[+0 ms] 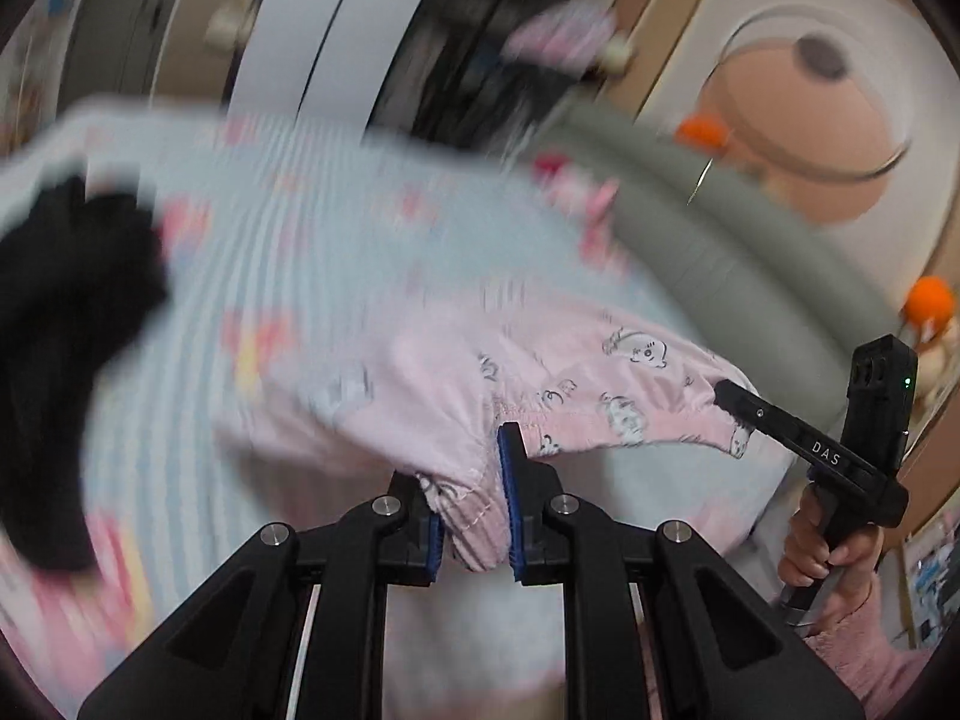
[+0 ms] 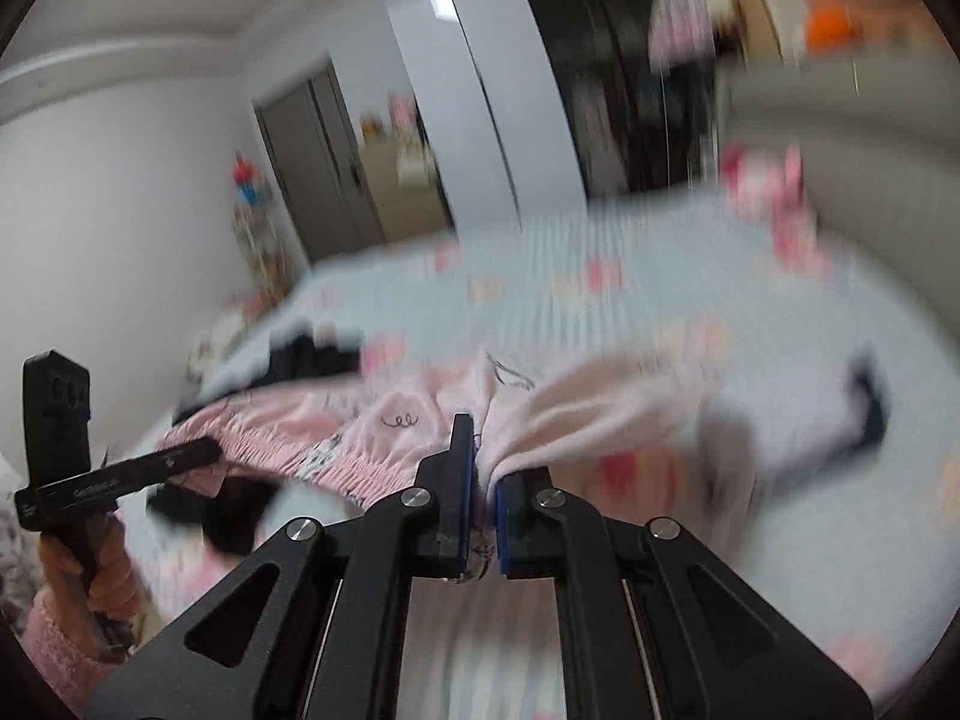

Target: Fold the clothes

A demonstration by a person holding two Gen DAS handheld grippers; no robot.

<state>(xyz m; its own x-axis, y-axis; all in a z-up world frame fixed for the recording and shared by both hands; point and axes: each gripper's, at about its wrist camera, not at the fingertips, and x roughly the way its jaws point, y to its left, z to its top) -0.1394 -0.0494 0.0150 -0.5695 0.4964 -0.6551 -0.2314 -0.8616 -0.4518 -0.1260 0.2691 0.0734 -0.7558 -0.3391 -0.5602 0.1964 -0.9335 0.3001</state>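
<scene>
Two tools (image 1: 474, 504) (image 2: 483, 504): each clamped on pink pyjama trousers (image 1: 576, 384).
Waistband axis: stretched between tools, left to right.
Bed (image 1: 312, 252): below, ahead of the hanging trousers.

- The pink garment (image 1: 600, 378) is soft, pale cotton printed with small black-outlined cartoon figures and squiggles. One edge is a gathered, ribbed band, like an elastic waistband, so it looks like pyjama bottoms.
- It hangs stretched by that band, pinched at two spots well apart, with the band sagging slightly between them.
- The rest of the cloth (image 2: 570, 414) trails down in loose folds onto the blue-and-white striped bedsheet, bunched and creased rather than flat.
- A black garment (image 1: 54, 330) lies crumpled in a heap on the same sheet, off to the left and apart from the pink one. Motion blur hides its shape.
</scene>
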